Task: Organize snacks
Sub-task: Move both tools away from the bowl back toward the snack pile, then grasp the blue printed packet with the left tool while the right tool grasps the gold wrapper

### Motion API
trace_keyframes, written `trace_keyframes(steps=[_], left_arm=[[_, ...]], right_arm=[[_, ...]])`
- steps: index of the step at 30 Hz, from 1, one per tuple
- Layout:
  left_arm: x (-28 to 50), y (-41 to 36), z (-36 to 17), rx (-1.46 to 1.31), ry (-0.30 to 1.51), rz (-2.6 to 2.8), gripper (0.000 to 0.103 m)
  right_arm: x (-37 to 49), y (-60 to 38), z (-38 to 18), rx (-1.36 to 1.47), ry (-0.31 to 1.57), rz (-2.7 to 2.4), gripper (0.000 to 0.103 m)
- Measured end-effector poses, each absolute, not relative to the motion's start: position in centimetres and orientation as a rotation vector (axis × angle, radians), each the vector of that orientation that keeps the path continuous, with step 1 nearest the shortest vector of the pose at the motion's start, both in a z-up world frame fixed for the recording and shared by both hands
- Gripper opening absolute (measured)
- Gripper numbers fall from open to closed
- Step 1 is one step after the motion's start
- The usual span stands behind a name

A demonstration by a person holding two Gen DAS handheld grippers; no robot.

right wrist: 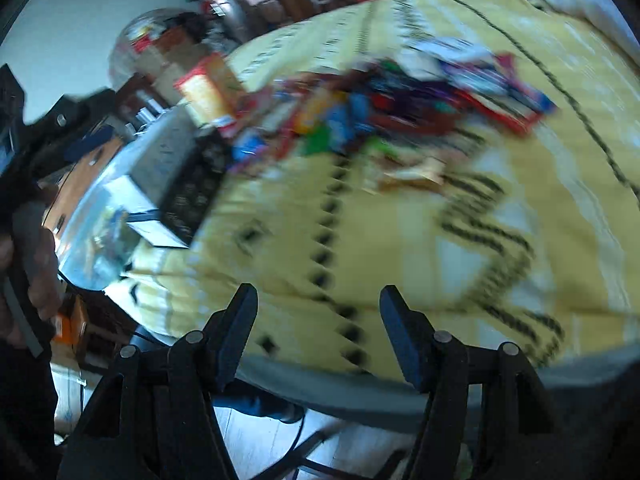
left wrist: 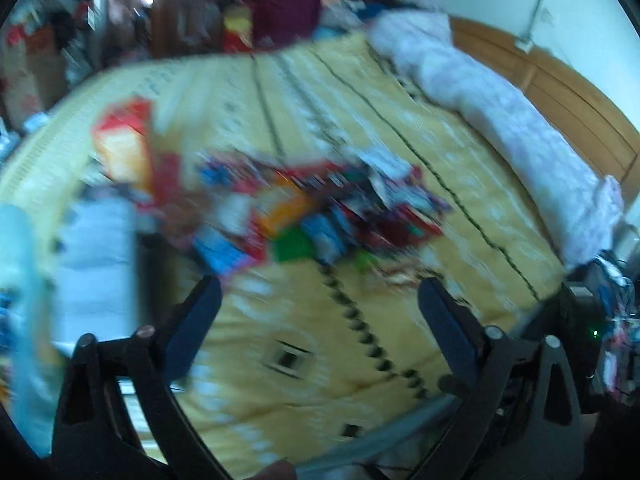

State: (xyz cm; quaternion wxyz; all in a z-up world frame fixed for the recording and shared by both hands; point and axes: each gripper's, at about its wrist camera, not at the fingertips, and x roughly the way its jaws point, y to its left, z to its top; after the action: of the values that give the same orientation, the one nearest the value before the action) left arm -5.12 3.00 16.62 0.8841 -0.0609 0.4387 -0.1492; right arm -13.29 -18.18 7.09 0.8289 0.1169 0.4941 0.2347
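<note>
Both your left gripper (left wrist: 320, 296) and right gripper (right wrist: 318, 304) fingers gape empty; the blurred heap of colourful snack packets (left wrist: 312, 208) lies at twelve o'clock on the yellow patterned bedspread (left wrist: 300, 340).

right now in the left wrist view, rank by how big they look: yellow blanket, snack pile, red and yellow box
1. yellow blanket
2. snack pile
3. red and yellow box
Blur softens the edges, but the order is plain.

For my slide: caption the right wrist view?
Empty right gripper above yellow bedspread, snack pile ahead.
</note>
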Motion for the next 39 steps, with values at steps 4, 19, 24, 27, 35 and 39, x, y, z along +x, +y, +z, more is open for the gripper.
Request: trace_keyframes(steps=[4, 19, 24, 27, 35, 39], left_arm=[[-1.7, 1.2, 11.7, -0.227, 1.049, -0.359, 0.072], [7.8, -2.0, 4.0, -0.287, 1.138, -0.234, 0.064], [7.0, -2.4, 5.3, -0.177, 1.096, -0.225, 0.044], [5.4, -1.5, 6.8, -0.161, 1.073, -0.243, 0.044], [1.3, 2.1, 9.9, -0.206, 1.034, -0.256, 0.044], [0.1, 3.2, 10.9, -0.223, 1.013, -0.252, 0.044]], right_arm=[[-13.6, -21.4, 6.3, 0.290, 1.044, 0.458, 0.067], [-12.2, -26.9, 4.7, 0.396, 1.049, 0.431, 0.067], [-11.2, -27.1, 4.9, 0.390, 1.045, 0.436, 0.067], [-10.2, -26.0, 5.4, 0.352, 1.036, 0.465, 0.067], [-3.2, -19.4, 5.3, 0.066, 1.049, 0.548, 0.067], [-1.0, -17.6, 2.8, 0.107, 1.137, 0.530, 0.067]])
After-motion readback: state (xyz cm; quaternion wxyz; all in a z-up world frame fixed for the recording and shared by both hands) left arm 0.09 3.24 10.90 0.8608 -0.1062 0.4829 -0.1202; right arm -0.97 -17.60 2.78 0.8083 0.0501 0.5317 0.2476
